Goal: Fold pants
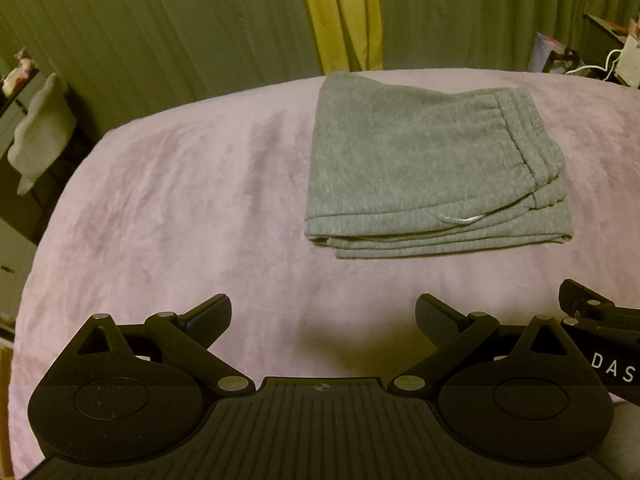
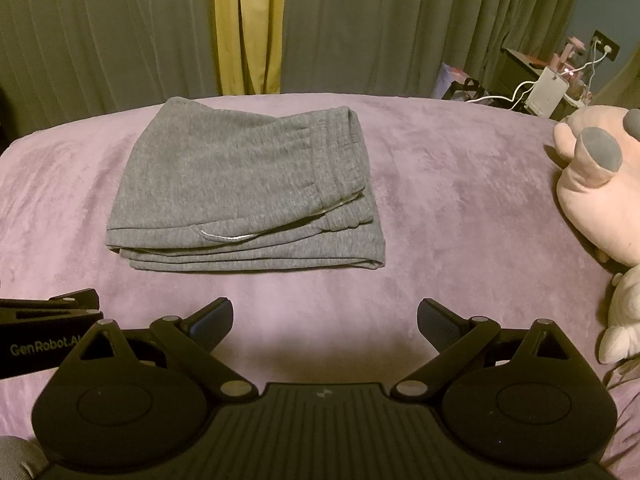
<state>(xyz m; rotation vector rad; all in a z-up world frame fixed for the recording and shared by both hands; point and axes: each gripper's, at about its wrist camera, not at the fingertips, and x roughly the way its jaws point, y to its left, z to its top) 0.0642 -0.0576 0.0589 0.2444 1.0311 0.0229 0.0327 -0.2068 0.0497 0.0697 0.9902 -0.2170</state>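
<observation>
Black claws: the left claw (image 1: 323, 314) and the right claw (image 2: 325, 318) both hover low over the near part of the bed, fingers spread wide apart, nothing between them.
Near bed: bare purple blanket (image 2: 460, 216) lies between the claws and the clothing; neither claw touches the fabric.
Pants: the grey pants (image 2: 244, 192) lie a little beyond the claws on the blanket, stacked in several flat layers, waistband on top at the right, a white drawstring showing at the front edge.
Progress: folding looks finished; edges sit fairly even, so at most a small tidy-up seems left.
Right side: a pink plush toy (image 2: 600, 184) sits well apart from the pants.
Far: green curtains (image 2: 400, 28) hang behind the bed.
</observation>
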